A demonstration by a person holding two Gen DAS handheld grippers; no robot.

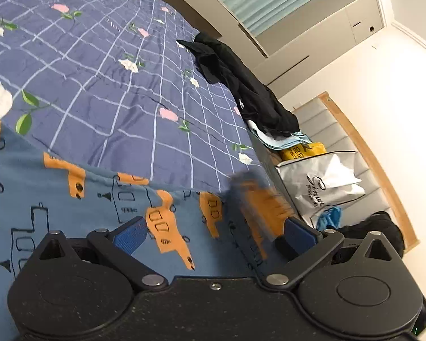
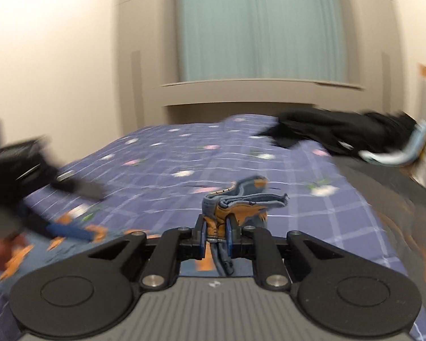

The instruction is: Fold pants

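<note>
The pants (image 1: 71,199) are blue with orange patches and black line drawings, and lie on the bed in front of my left gripper (image 1: 213,236). That gripper is open, its blue pads (image 1: 129,237) spread wide just above the cloth. A blurred, lifted part of the pants (image 1: 255,199) shows at its right. My right gripper (image 2: 215,234) is shut on a bunched edge of the pants (image 2: 235,201) and holds it above the bed. The left gripper (image 2: 68,231) shows blurred at the left of the right wrist view.
The bed has a blue checked floral cover (image 1: 113,85). A pile of black clothes (image 1: 241,85) lies at its far edge, also seen in the right wrist view (image 2: 340,133). A white bag (image 1: 323,182) and a yellow item (image 1: 301,150) sit beside the bed, by the wall.
</note>
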